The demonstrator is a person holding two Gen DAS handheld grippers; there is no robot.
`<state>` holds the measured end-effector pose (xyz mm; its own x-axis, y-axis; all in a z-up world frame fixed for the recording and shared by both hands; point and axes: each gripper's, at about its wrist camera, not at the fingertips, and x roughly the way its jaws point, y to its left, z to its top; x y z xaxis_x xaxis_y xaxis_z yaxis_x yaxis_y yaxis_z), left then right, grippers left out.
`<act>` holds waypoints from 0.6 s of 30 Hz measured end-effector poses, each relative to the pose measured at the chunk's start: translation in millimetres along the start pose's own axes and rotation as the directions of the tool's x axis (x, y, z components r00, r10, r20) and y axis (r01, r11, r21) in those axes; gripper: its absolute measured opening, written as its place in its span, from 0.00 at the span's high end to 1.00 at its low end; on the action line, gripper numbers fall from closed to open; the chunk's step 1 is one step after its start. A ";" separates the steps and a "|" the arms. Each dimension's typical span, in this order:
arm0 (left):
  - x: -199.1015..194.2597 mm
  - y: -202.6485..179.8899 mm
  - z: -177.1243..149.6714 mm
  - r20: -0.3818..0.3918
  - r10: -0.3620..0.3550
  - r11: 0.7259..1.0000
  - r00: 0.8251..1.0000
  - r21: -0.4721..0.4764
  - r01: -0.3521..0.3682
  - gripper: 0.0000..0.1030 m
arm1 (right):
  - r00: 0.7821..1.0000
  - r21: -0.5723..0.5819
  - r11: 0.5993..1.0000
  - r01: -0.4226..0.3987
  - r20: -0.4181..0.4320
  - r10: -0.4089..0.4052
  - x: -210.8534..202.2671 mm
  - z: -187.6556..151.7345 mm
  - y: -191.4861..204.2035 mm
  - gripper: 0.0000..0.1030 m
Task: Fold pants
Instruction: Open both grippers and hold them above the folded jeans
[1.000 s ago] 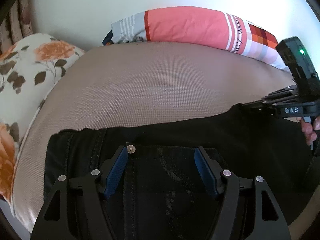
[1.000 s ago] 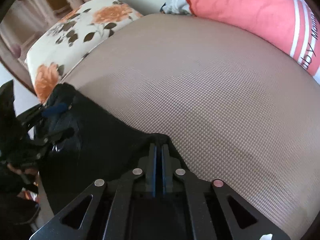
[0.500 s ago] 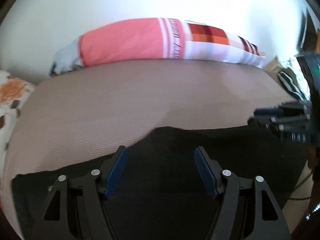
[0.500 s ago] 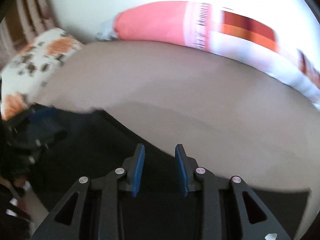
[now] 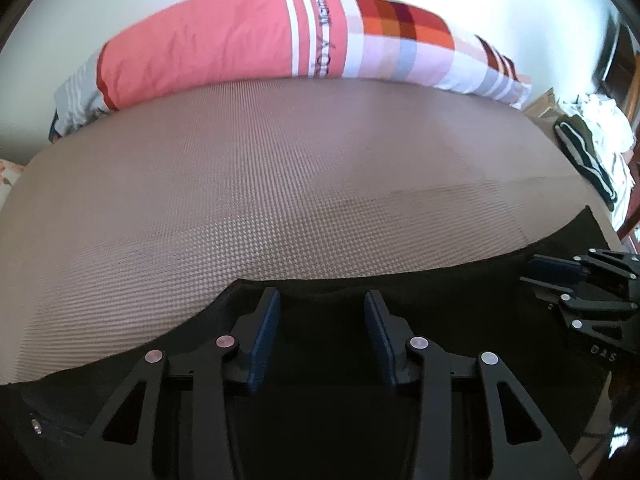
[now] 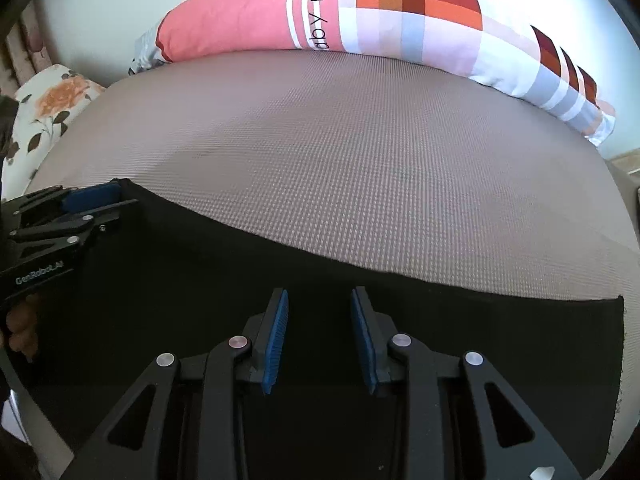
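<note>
Black pants (image 6: 440, 340) lie flat across the lower half of both views, on a taupe textured mattress (image 6: 360, 160). A pink and checked bolster pillow (image 6: 360, 12) runs along the top of the frame; a floral pillow (image 6: 44, 108) sits at upper left. Left gripper (image 5: 320, 320): jaws parted, holding nothing, over the cloth's far edge. Right gripper (image 6: 319, 320): jaws parted, holding nothing, over the cloth.

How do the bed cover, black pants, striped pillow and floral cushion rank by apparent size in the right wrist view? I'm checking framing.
1. Bed cover and black pants: alike, and the pants lie nearest the lens, so unranked.
2. Striped pillow.
3. Floral cushion, cut off at the edge.
</note>
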<state>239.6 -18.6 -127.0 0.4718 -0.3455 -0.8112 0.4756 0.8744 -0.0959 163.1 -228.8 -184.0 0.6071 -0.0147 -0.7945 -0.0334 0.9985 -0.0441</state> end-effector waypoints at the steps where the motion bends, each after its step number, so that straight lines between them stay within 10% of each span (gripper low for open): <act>1: 2.5 -1.9 0.5 0.009 0.011 1.000 1.000 0.000 -0.011 0.57 | 1.000 0.016 1.000 -0.007 0.000 0.007 0.6 0.2 -1.6 0.71; 18: -40.7 -12.9 -32.2 -0.002 0.087 0.996 0.996 -0.030 -0.087 0.54 | 0.999 0.036 0.999 -0.021 0.037 0.020 -45.5 -19.4 -27.0 0.62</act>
<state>190.4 -4.8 -111.3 0.5100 -0.2672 -0.8176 0.4101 0.9111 -0.0419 121.0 -256.1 -158.4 0.6349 0.0073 -0.7726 -0.0176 0.9998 -0.0051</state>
